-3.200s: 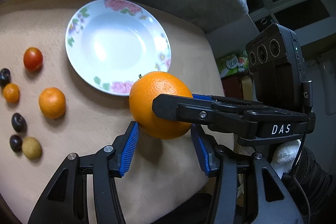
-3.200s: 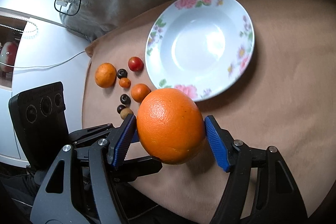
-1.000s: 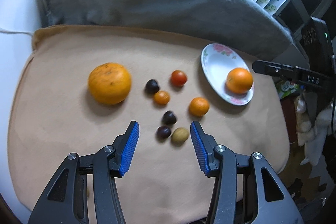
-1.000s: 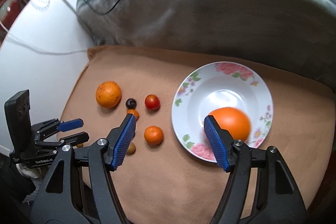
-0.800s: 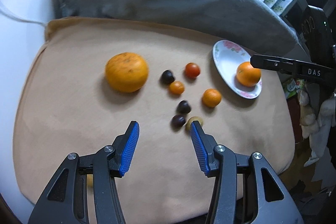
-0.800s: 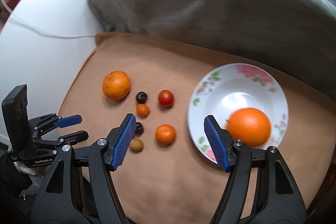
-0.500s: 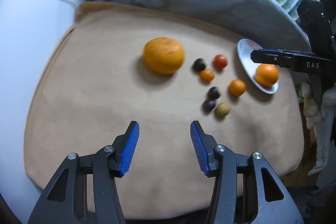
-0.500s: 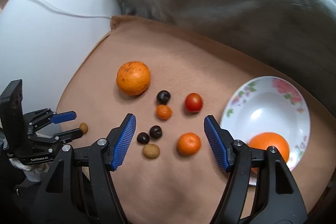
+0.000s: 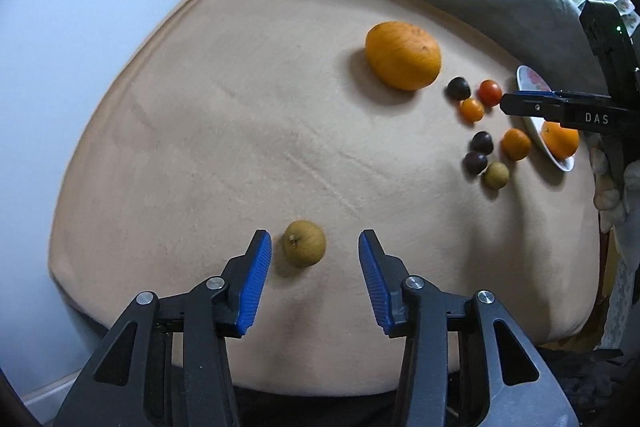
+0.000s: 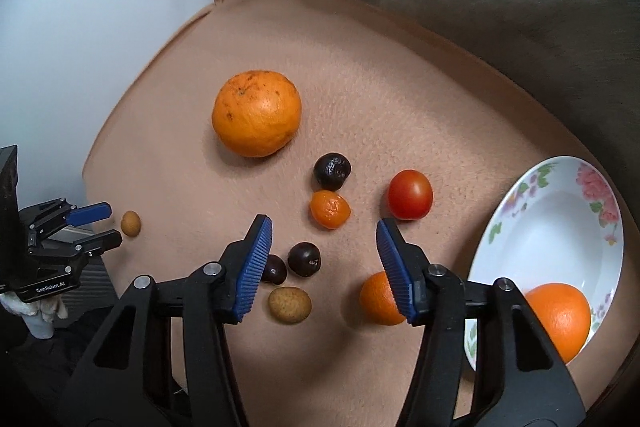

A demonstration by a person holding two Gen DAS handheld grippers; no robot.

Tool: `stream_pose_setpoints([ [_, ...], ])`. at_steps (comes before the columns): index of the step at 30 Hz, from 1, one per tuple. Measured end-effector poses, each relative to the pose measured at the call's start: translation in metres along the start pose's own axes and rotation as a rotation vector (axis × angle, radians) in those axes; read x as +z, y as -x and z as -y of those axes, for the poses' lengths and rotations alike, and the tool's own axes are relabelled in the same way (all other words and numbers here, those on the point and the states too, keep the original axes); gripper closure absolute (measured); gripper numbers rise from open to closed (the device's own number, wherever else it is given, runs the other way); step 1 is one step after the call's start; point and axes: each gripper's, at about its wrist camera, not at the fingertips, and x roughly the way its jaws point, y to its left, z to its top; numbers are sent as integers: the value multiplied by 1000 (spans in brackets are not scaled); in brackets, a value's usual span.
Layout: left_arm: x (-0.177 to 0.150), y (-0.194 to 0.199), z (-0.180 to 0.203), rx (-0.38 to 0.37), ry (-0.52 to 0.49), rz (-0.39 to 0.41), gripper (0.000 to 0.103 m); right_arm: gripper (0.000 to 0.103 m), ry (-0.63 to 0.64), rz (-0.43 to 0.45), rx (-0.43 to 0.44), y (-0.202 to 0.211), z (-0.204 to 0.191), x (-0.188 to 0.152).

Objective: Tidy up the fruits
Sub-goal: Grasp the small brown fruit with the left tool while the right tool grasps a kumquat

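One orange [image 10: 558, 319] now lies in the plate [image 10: 560, 211]; both tongs, left [image 9: 315, 277] and right [image 10: 324, 267], empty and just narrowing, have moved on, left straddling a small brown fruit [image 9: 304, 243]

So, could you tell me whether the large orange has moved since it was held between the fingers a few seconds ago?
Yes. The large orange now lies in the floral plate, near its front rim, instead of being held in front of it.

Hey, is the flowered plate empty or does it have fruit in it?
Not empty: one orange sits in the flowered plate; the other fruits lie outside.
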Motion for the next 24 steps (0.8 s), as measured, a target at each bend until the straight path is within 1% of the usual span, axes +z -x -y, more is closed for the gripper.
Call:
stream_pose_setpoints([
  [2,-1,-4,-1,0,1,-7,64,52,-5,-12,1,-6,1,3],
  [3,-2,-6,-2,0,0,-9,64,53,-10,-20,3,-9,3,4],
  [7,-2,-13,-3,-4,3,-17,64,54,-14,-39,0,-17,4,6],
  [14,-5,-20,-7,-11,10,-26,69,55,-1,-60,2,-30,0,12],
  [16,-7,-21,-10,-10,13,-29,70,55,2,-69,-3,-36,-2,15],
  [19,-8,-24,-12,-9,14,-32,73,58,7,-83,-11,-44,-4,18],
  [24,-9,-26,-16,-14,18,-30,74,59,22,-104,-32,-54,-7,19],
])
